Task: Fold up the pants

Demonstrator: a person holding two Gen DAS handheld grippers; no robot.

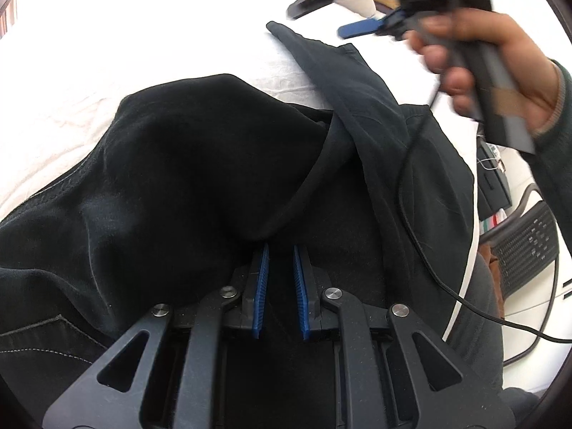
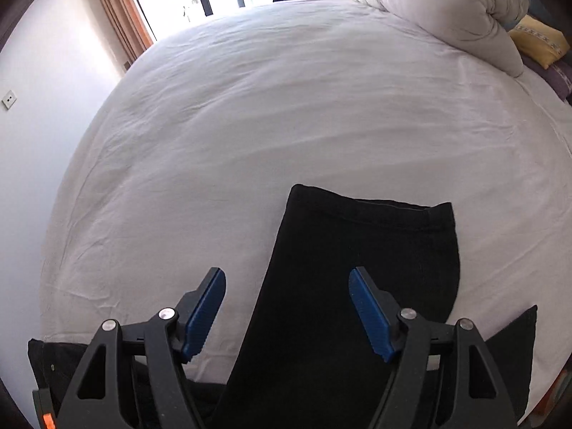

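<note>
Left wrist view: the left tool [image 1: 280,250] points into a heap of black pants [image 1: 171,164] on the white bed [image 1: 107,35]. Its blue pads [image 1: 262,286] stand close together with a narrow gap between them, and dark cloth fills that gap, though whether the tips pinch a fold cannot be told, since the fabric bulges over them. To the tool's left the cloth mounds up in soft ridges, and a stitched seam runs at the lower left. Ahead and to the right a pant leg [image 1: 343,71] stretches away over the sheet toward the far edge. Farther right, the right hand [image 1: 493,60] grips the handle of the right tool [image 1: 361,28], blurred, raised above the leg; one blue finger shows and the jaws stand apart. A thin black cable [image 1: 422,193] hangs from it across the cloth. At the far right a mesh chair [image 1: 525,243] stands beside the bed. Right wrist view: at the far left is a white wall with a socket [image 2: 9,99], then an orange curtain [image 2: 118,10] by a bright window. The right tool [image 2: 287,280] hovers with its fingers [image 2: 205,314] spread wide, gripping nothing. Between them and ahead lies the leg of the pants [image 2: 357,268], flat on the sheet [image 2: 286,107], its hem farthest from the tool. More dark cloth shows under both linkages. Far ahead to the right a rolled duvet [image 2: 447,10] rests on the bed, with a yellow pillow [image 2: 540,44] just beyond.
</note>
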